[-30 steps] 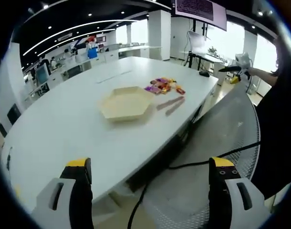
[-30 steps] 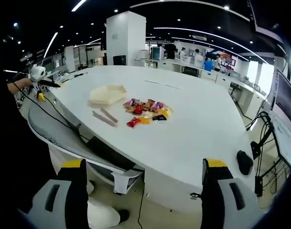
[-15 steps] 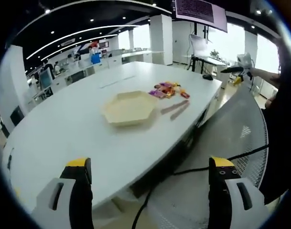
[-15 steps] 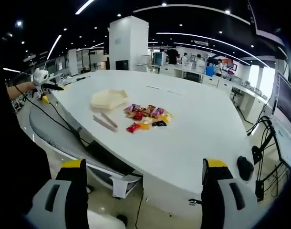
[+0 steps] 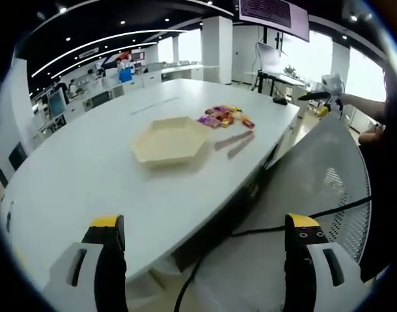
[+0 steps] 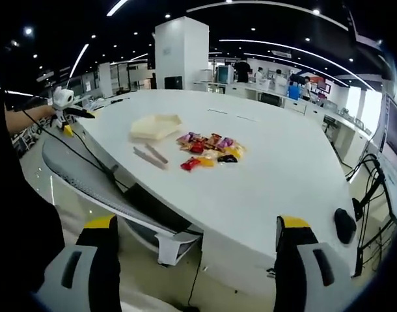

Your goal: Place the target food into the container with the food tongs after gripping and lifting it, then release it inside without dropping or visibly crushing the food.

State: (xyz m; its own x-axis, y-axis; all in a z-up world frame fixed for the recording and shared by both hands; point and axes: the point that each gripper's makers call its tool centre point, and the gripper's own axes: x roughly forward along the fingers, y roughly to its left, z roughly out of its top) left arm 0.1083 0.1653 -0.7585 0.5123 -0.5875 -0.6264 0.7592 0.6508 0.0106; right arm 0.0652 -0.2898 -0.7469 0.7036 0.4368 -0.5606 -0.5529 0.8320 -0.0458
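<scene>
While both grippers are held well back from the table (image 5: 88,188), nothing has been picked up yet. On its white top the tray (image 5: 167,139) is set just beside the tongs (image 5: 235,142), with the wrapped snacks (image 5: 224,117) heaped near them, so each is probably within one short reach. The left gripper (image 5: 205,260) and right gripper (image 6: 197,263) are spread wide and empty. No writing can be read.
</scene>
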